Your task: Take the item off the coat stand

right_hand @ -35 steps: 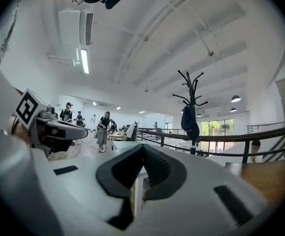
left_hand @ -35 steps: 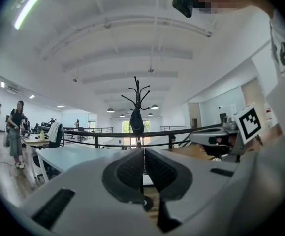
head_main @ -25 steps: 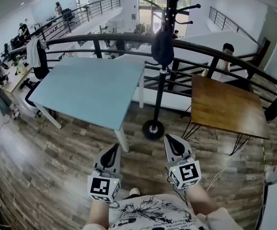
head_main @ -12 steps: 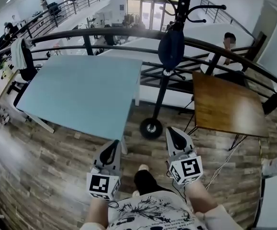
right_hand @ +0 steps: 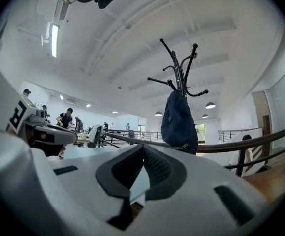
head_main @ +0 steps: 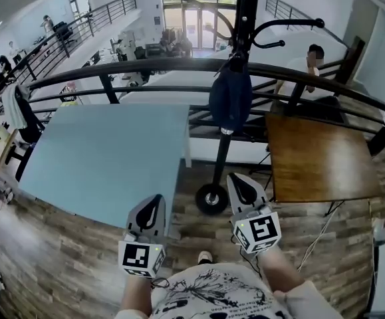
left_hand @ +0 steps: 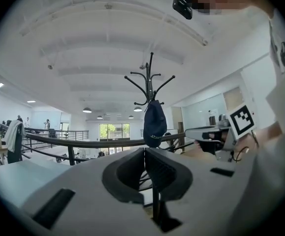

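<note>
Seen from the head camera, a person stands on a wood-plank floor holding two grippers low in front of their body. The left gripper (head_main: 153, 206) has its jaws pressed together, tip to tip, with nothing between them. The right gripper (head_main: 241, 183) is likewise closed and empty.

Ahead of both pairs of jaws and well apart from them stands a black coat stand (head_main: 223, 153). Its round base (head_main: 212, 199) rests on the floor just beyond the right gripper's tips. A dark navy cap (head_main: 231, 98) hangs from one of the stand's hooks, high above the jaws. In the left gripper view the cap sits straight above the closed tips. In the right gripper view it sits above and slightly right of them.

Beyond the left jaws is a pale blue table (head_main: 106, 158). Beyond and right of the right jaws is a brown wooden table (head_main: 318, 158). A curved black railing (head_main: 145, 67) runs behind the stand, and a person (head_main: 312, 62) sits past it.
</note>
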`<state>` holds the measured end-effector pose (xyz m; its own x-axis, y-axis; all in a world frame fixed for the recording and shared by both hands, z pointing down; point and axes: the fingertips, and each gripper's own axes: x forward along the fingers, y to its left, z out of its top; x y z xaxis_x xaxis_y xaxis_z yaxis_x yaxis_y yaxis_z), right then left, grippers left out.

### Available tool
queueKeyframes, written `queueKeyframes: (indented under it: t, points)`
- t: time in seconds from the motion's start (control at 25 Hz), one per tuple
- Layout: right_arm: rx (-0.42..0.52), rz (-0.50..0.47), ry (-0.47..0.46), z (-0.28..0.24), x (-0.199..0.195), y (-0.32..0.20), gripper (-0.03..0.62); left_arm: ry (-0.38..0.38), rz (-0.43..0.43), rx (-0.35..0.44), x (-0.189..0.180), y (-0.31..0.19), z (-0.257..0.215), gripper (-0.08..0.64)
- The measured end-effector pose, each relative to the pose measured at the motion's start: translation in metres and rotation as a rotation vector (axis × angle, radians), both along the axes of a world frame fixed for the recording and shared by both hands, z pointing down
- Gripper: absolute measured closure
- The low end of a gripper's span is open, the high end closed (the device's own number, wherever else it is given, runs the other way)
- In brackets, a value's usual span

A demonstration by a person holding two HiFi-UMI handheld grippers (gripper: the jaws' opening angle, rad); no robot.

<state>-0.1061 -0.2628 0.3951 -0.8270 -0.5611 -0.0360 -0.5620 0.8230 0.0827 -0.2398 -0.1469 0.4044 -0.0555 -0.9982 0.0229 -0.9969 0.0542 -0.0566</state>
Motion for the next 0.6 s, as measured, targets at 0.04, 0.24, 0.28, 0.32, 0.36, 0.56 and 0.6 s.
queueKeyframes:
  t: [0.04,0.24,0.28,0.32,0.36,0.56,0.6]
  points:
    - [0.01,0.006,0.002,-0.006,-0.003,-0.012,0.598,-0.002,0.007,0.004,-0.003,-0.012,-0.001,0.555]
    - [0.032,0.044,0.013,-0.029,-0.02,-0.07,0.56,0.006,0.057,0.003,-0.016,-0.063,-0.002,0.555]
    - [0.033,0.04,0.015,-0.033,-0.025,-0.079,0.48,0.006,0.071,0.004,-0.019,-0.071,0.001,0.555]
    - [0.041,0.044,0.021,-0.038,-0.03,-0.087,0.453,0.008,0.087,0.006,-0.022,-0.079,0.003,0.555]
    - [0.055,0.056,0.027,-0.046,-0.035,-0.094,0.44,0.013,0.102,0.007,-0.024,-0.087,0.002,0.555]
    - [0.118,0.18,0.011,-0.094,-0.053,-0.13,0.394,0.012,0.212,0.005,-0.035,-0.118,-0.01,0.555]
    - [0.112,0.202,0.008,-0.099,-0.06,-0.137,0.388,0.012,0.227,0.0,-0.04,-0.121,-0.014,0.555]
